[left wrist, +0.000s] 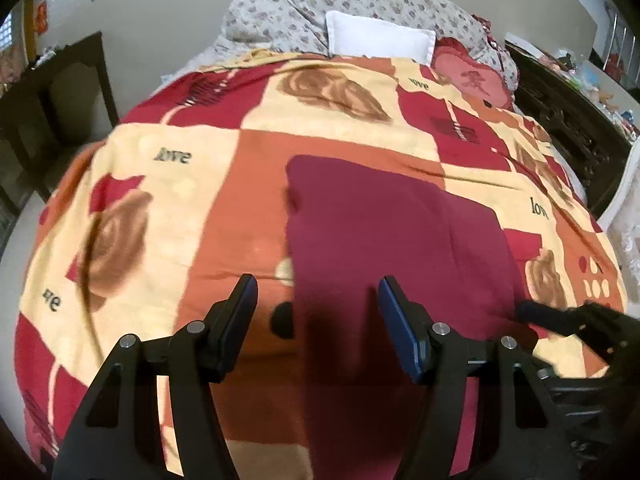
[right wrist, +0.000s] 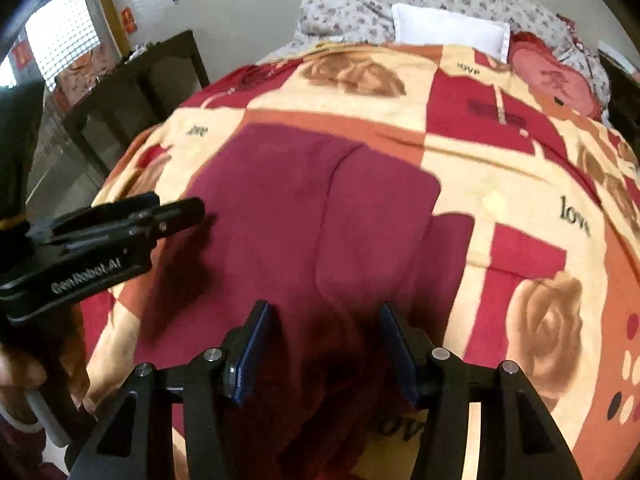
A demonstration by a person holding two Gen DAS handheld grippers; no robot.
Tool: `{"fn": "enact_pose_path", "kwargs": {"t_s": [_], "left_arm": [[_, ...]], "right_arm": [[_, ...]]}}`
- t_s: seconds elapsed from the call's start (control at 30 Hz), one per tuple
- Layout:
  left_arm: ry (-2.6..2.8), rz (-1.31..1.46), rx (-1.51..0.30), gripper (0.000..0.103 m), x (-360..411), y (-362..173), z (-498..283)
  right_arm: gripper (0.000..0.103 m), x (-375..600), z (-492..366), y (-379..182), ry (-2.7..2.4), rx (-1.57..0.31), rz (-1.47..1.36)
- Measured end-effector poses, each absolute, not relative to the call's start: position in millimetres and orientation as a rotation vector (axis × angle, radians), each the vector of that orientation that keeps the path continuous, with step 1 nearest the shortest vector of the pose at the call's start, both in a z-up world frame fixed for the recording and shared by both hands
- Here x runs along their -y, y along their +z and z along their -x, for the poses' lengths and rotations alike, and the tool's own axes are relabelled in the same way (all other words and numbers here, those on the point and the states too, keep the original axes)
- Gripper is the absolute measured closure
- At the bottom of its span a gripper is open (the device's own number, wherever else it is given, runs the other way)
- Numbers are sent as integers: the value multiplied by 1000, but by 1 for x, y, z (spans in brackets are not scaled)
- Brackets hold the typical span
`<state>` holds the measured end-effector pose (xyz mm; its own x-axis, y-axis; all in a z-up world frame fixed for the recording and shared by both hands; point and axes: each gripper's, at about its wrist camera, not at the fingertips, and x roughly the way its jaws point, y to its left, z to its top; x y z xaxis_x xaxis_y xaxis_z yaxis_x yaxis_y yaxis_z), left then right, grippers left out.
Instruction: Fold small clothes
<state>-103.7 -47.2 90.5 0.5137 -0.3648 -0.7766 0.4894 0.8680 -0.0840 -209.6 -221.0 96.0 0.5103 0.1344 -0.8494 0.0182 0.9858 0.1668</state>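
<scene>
A dark maroon cloth garment is laid flat on the rose-patterned red, orange and cream bedspread, with left gripper and right gripper spread apart, nothing grasped.

Maroon garment, small, plain soft fabric, lying flat on the bed, partly folded with one layer lapped over another, a seam line down the middle, near edge in shadow

I see a matt maroon cloth garment on a soft printed bedspread; hand-held gripper matt black plastic.
</scene>
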Motion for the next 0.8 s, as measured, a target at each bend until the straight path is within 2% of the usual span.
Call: {"fn": "enact_pose_path", "kwargs": {"t_s": [0.37,0.5,0.8], "left_arm": [[-469,-177,-837,40,41,98,116],[-481,-181,-844,40,43,98,117],[-480,-166,-861,40,42,95,115]], "right_arm": [[43,227,214,107,-57,-976,-227],[35,229,216,106,-75,-966,-245],[34,230,217,105,-82,-975,-251]]}}
